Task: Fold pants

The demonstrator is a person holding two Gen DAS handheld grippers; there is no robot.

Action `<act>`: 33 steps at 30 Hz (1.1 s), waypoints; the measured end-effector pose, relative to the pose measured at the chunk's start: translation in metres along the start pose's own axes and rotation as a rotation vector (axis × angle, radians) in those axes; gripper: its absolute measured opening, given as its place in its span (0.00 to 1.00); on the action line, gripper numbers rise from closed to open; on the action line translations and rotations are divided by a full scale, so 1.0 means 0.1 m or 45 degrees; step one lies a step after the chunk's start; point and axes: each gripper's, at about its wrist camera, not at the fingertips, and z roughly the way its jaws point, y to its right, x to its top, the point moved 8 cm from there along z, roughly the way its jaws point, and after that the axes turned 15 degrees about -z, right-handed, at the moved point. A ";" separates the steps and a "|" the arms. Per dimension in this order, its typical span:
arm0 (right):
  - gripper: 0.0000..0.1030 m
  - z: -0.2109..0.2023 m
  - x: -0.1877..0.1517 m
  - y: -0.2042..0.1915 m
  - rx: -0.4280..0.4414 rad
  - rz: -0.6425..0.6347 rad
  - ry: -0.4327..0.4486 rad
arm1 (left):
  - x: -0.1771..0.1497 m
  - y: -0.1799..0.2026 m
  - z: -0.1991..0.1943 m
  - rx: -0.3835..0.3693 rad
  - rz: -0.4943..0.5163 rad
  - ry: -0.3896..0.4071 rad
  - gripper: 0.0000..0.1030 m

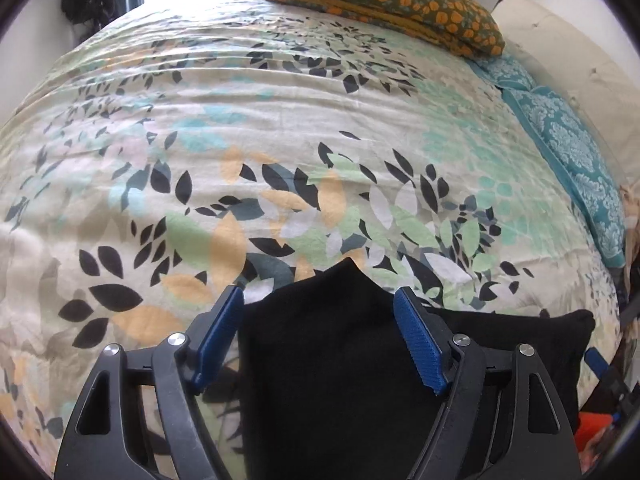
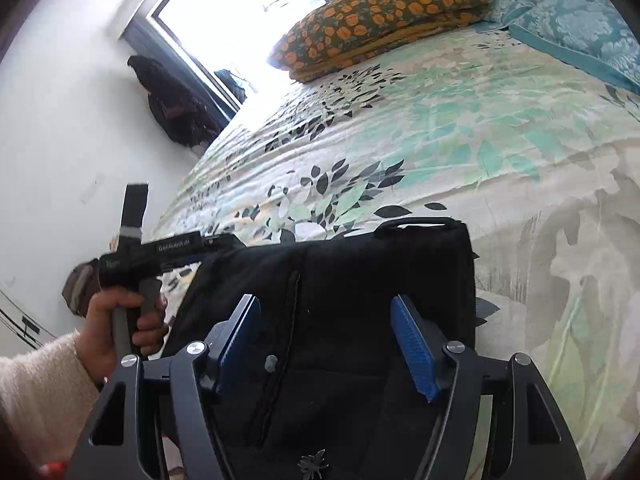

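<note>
Running off the bottom edge, the black pants (image 1: 340,360) hide their lower part; your left gripper (image 1: 320,340) and right gripper (image 2: 326,344) gape above them, gripping nothing.

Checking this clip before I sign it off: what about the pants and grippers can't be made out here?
- Pants, left wrist view: near part cut off by the bottom edge and the left gripper.
- Pants, right wrist view: lower part hidden behind the right gripper; black cloth makes fold layers unreadable.
- Left gripper in the right wrist view: blurred, fingers hidden behind the pants.
</note>
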 end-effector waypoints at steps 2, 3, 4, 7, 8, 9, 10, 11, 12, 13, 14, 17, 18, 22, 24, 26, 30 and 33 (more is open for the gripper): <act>0.67 -0.20 0.02 -0.01 -0.051 -0.012 -0.018 | -0.18 0.00 -0.28 -0.028 0.037 -0.006 0.77; 0.67 -0.27 0.00 -0.08 -0.058 -0.041 -0.051 | -0.31 0.00 -0.40 -0.026 0.065 -0.020 0.77; 0.67 -0.32 -0.04 -0.20 -0.043 -0.080 -0.083 | -0.47 0.02 -0.50 -0.025 0.103 -0.035 0.77; 0.68 -0.35 -0.30 -0.62 -0.012 -0.244 -0.197 | -0.98 0.10 -0.67 0.016 0.252 -0.078 0.77; 0.74 -0.32 -0.43 -0.70 -0.041 -0.295 -0.243 | -1.14 0.12 -0.66 0.047 0.293 -0.096 0.77; 0.77 -0.26 -0.56 -0.71 -0.089 -0.327 -0.294 | -1.27 0.13 -0.63 0.069 0.319 -0.113 0.77; 0.78 -0.20 -0.72 -0.64 -0.147 -0.321 -0.360 | -1.36 0.11 -0.58 0.086 0.329 -0.128 0.77; 0.78 -0.17 -0.86 -0.56 -0.181 -0.289 -0.416 | -1.42 0.09 -0.56 0.101 0.320 -0.135 0.77; 0.78 -0.22 -0.89 -0.53 -0.192 -0.258 -0.410 | -1.43 0.07 -0.58 0.105 0.298 -0.121 0.77; 0.78 -0.31 -0.87 -0.54 -0.200 -0.238 -0.372 | -1.42 0.05 -0.63 0.104 0.279 -0.102 0.77; 0.78 -0.40 -0.83 -0.56 -0.209 -0.227 -0.343 | -1.39 0.05 -0.69 0.102 0.270 -0.085 0.77; 0.78 -0.60 -0.75 -0.60 -0.251 -0.250 -0.287 | -1.32 0.06 -0.84 0.111 0.293 -0.018 0.77; 0.79 -0.64 -0.74 -0.61 -0.272 -0.257 -0.276 | -1.31 0.06 -0.87 0.119 0.299 -0.002 0.77; 0.83 -0.67 -0.75 -0.61 -0.304 -0.225 -0.271 | -1.27 0.03 -0.99 0.135 0.296 0.031 0.77; 0.83 -0.67 -0.75 -0.62 -0.309 -0.216 -0.267 | -1.27 0.02 -1.05 0.141 0.301 0.055 0.77; 0.83 -0.65 -0.76 -0.65 -0.315 -0.227 -0.271 | -1.27 0.00 -1.10 0.147 0.304 0.073 0.77; 0.83 -0.63 -0.76 -0.66 -0.323 -0.233 -0.276 | -1.28 -0.02 -1.16 0.152 0.304 0.081 0.77; 0.84 -0.62 -0.78 -0.66 -0.325 -0.227 -0.273 | -1.29 -0.02 -1.17 0.153 0.302 0.076 0.77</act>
